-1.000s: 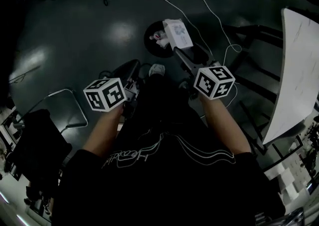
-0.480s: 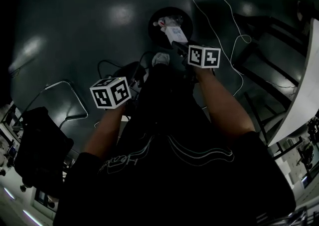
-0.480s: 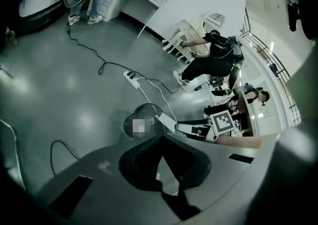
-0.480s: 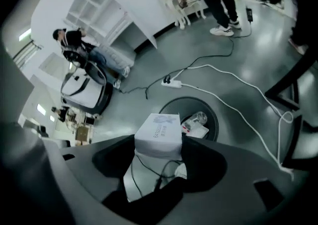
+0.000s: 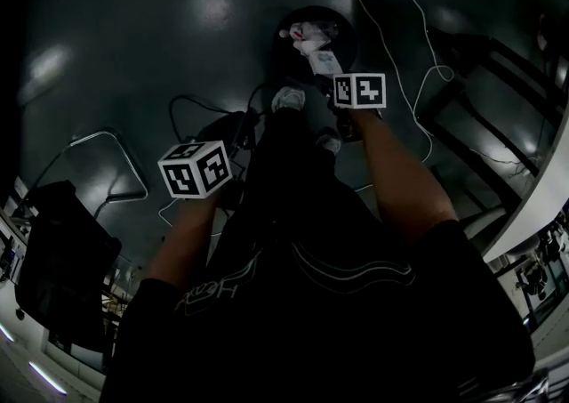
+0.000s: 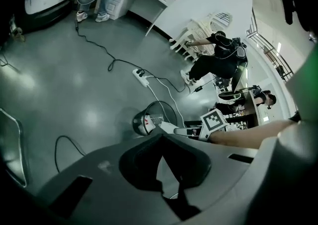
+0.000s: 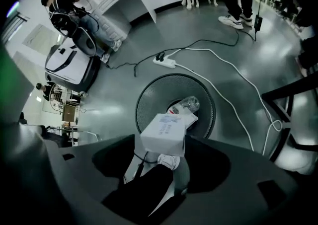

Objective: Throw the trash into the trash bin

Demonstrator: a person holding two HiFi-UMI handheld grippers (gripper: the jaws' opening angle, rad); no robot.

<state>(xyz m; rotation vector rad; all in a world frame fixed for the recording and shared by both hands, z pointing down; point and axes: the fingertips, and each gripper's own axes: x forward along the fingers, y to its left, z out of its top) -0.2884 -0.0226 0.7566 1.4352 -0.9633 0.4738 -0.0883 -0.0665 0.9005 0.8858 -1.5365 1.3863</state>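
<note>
The carton (image 7: pixel 164 137) is above the trash bin (image 7: pixel 151 95); a bottle (image 7: pixel 190 104) lies inside.

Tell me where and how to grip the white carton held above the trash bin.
Grip the white carton at its near end, across its two flat parallel sides, coming from the person's side. The right tongs hold it this way, leaving its far end free over the trash bin.

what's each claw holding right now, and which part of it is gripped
The right claw grips a white carton by its near end, over the trash bin. The left claw is shut and holds nothing.
</note>
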